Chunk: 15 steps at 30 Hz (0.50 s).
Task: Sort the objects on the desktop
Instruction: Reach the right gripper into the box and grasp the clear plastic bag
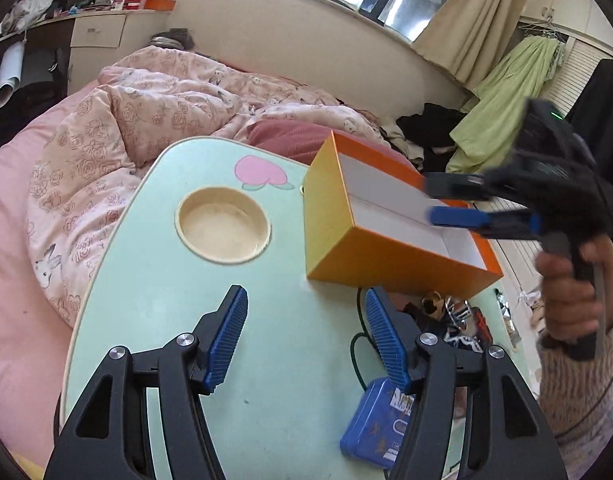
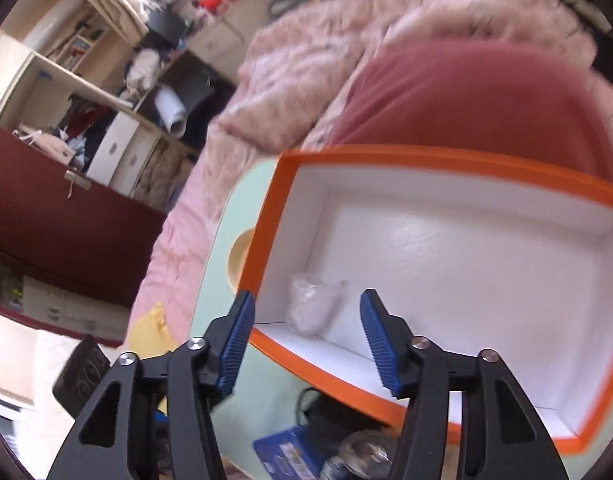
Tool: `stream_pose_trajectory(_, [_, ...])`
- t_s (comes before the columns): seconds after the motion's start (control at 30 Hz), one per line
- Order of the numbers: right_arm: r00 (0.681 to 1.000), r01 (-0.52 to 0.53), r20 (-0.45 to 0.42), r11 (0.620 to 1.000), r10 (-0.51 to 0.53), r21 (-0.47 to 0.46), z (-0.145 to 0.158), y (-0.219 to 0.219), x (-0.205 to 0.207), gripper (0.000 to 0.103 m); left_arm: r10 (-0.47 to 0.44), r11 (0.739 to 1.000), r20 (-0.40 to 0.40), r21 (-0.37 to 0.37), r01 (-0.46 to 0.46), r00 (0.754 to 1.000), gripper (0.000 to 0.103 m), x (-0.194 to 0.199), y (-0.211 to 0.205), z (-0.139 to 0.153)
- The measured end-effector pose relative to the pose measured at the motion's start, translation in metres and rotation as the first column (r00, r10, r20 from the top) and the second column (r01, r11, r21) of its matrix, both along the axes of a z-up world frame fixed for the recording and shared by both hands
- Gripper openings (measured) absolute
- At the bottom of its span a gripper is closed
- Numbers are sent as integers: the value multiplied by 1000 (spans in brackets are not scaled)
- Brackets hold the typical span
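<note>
Your open-topped orange cardboard box [image 1: 386, 256] with white lining, crumpled clear plastic packet [image 2: 312, 310] in its near-left corner, both your left gripper [image 1: 306, 336] and right gripper [image 2: 306, 334] spread, pinching nothing.

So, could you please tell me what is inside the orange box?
A small clear plastic bag lies against one white inner wall of the orange box. The right claw hides part of the near floor.

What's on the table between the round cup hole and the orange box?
Nothing: bare green table between the cup hole and the orange box, left wrist view.

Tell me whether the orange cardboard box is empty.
Not empty: the orange cardboard box is open-topped, and one clear plastic bag lies in its white interior's corner.
</note>
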State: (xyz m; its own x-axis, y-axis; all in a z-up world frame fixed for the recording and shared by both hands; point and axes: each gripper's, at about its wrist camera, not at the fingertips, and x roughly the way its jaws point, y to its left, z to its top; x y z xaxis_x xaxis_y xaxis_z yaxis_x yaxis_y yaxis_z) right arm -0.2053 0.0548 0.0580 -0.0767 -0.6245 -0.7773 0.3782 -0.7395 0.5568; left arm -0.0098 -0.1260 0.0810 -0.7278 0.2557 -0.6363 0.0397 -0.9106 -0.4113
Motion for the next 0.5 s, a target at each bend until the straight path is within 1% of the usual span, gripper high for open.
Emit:
stream_pose_trajectory(0.07, [998,-34,47,999,33,19,-17,-17,-5,48,-4,1000,5,0,4,1000,62,4,0,-2])
stream_pose_trajectory(0.1, [998,-46,51,998,44,39,-23,-22,-8,47,-10,1000,15,6,10,1000,62,3,0,-5])
stream_pose_trajectory(0.13, [998,-50,48,995,46,88,-31,-27,-11,41,-16,1000,27,13,16,999,62,1,1,-8])
stream_pose_trajectory(0.17, [999,-36,18,995,34,90,-34,-28,-13,27,-17,1000,34,17,17,999,62,0,1,-11])
stream_pose_trajectory(0.27, [999,-18,45,999,16,46,-34,-19,-19,26,-25,999,33,21,25,999,62,2,3,-12])
stream_pose_trajectory(0.3, [999,0,34,1000,-1,18,-29,-12,-20,26,-30,999,27,22,30,999,62,3,4,-12])
stream_pose_trajectory(0.37, [999,33,-16,999,-33,-18,-8,6,-18,26,-42,999,14,28,42,999,62,5,4,-9])
stream_pose_trajectory(0.43, [993,64,-98,997,-68,-47,20,32,-9,26,-53,998,5,30,53,999,62,7,6,-7])
stream_pose_trajectory(0.5, [979,89,-178,995,-97,-54,46,62,8,26,-65,997,-6,29,65,998,62,10,8,-4])
